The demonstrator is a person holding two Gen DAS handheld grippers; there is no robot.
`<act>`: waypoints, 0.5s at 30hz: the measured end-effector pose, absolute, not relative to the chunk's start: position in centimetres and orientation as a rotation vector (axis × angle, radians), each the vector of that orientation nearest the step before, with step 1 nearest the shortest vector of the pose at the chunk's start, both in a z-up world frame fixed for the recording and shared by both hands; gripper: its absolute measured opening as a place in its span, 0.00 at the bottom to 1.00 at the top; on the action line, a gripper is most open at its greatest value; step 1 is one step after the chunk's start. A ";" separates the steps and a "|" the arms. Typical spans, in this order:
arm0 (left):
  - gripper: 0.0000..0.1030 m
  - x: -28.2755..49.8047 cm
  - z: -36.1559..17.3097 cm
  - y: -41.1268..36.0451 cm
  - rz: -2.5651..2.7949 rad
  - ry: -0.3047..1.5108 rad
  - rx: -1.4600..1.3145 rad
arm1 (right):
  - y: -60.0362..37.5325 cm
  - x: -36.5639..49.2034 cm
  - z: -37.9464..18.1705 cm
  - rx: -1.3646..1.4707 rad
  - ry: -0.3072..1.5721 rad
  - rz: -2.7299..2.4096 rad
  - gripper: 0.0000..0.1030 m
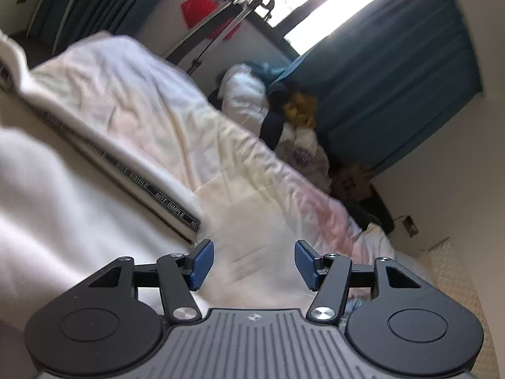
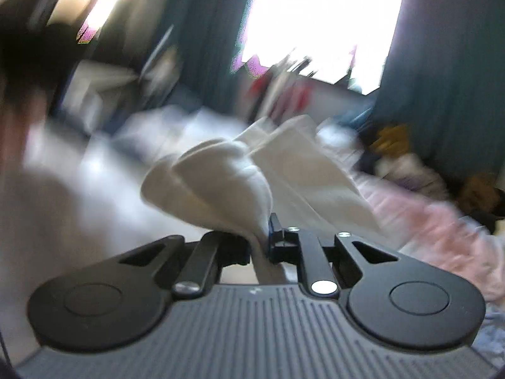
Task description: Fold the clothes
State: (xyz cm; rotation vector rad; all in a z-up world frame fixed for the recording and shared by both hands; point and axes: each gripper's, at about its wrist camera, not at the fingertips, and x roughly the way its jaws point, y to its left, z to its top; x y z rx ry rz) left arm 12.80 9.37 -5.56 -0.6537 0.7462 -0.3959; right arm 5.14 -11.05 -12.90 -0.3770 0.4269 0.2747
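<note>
Two grippers pointing downward over the bed: right gripper (image 2: 260, 240) pinching a white garment (image 2: 221, 177) bunching toward 11 o'clock; left gripper (image 1: 254, 263) gaping wide, empty. Clothes pile (image 1: 284, 107) lying at 1 o'clock beside teal curtain (image 1: 394, 72).

My left gripper (image 1: 254, 262): jaws apart, blue pads (image 1: 202, 263) facing each other with nothing pinched between them, pointing slightly downward. My right gripper (image 2: 260, 243): jaws nearly together, clamped on a bunch of white cloth (image 2: 221, 177) (the fabric bulges out just ahead of the tips). Right view is badly smeared, so the wrist looks rolled, though I can't be sure.
</note>
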 end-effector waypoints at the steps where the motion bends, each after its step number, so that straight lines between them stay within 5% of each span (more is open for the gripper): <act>1: 0.58 12.9 -5.9 9.3 -0.384 0.768 -0.654 | -10.4 5.1 -14.3 -0.415 0.458 0.284 0.13; 15: 0.60 13.4 -8.7 3.6 -0.421 0.876 -0.475 | -11.3 5.0 -14.2 -0.294 0.462 0.278 0.14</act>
